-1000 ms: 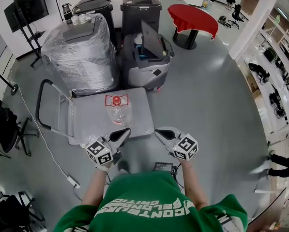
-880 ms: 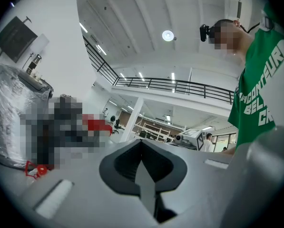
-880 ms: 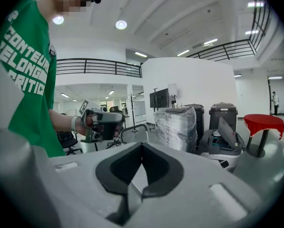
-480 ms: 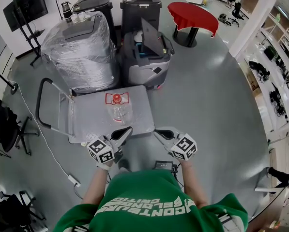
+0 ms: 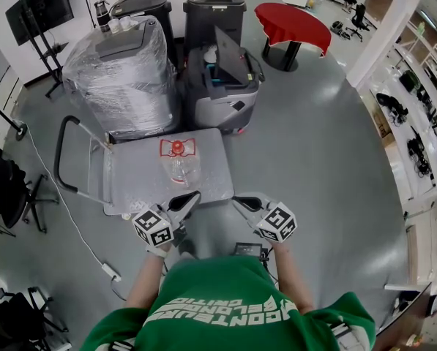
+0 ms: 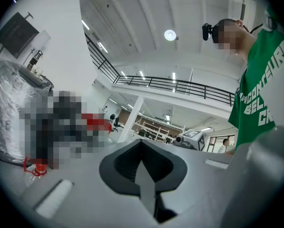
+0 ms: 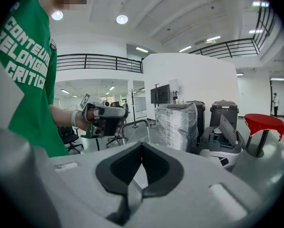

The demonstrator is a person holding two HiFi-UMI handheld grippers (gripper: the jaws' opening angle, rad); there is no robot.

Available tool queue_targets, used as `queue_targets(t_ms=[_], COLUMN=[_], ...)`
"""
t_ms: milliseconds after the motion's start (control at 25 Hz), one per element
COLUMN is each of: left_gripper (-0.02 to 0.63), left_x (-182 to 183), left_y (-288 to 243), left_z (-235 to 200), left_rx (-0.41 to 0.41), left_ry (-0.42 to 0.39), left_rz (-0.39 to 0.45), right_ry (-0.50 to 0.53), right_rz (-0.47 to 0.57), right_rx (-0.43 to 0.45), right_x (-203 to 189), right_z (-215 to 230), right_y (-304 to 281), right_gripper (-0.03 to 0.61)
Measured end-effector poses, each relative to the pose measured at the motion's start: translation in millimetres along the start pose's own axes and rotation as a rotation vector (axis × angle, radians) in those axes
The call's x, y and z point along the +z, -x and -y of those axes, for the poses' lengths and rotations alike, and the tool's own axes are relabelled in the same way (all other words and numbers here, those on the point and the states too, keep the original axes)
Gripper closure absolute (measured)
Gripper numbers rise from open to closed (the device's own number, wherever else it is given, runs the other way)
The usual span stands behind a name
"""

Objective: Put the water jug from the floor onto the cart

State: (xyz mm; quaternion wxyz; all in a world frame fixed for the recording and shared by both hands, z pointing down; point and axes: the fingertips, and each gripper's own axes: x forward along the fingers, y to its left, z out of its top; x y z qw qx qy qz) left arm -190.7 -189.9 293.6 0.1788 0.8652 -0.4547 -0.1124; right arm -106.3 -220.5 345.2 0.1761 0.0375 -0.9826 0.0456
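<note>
The jug [image 5: 180, 168] was on the cart [image 5: 141, 178], off the floor [image 5: 313, 145]. It was near the cart's edge closest to the fingers, a little beyond the tips of the left gripper [image 5: 191, 196] and further off, to the left, from the tips of the right gripper [image 5: 237, 198]. It seemed to stand upright. Its long axis ran from the clear body up to the red cap [image 5: 176, 148], and in the head view the cap end pointed away from both sets of fingers, towards the wrapped machine [image 5: 123, 75] beyond the cart.

Both grippers hung apart from the jug, touching neither it nor the cart. The left fingers [image 6: 132, 165] were pressed together with nothing between them. The right fingers [image 7: 153, 172] were likewise closed on nothing. The two grippers angled inward towards each other, so each one's view showed the other, held in the person's hand.

Compared with a second before, the jug and cart lay just as they had. Both grippers kept almost the same place, fingers closed throughout. A person's legs, seen at the right edge of the head view earlier, were gone from there.
</note>
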Motion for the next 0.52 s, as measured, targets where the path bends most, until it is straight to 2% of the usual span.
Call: queue_targets(t_ms=[520], left_gripper=[0.603], left_x=[-7.8], left_y=[-0.1], left_z=[-5.7], left_rx=[0.007], left_ry=[0.012], left_rz=[-0.006], right_ry=[0.028], right_rz=[-0.025], right_rx=[0.002], right_x=[-6.0], right_z=[-1.1], right_y=[-7.4], right_gripper=[0.589])
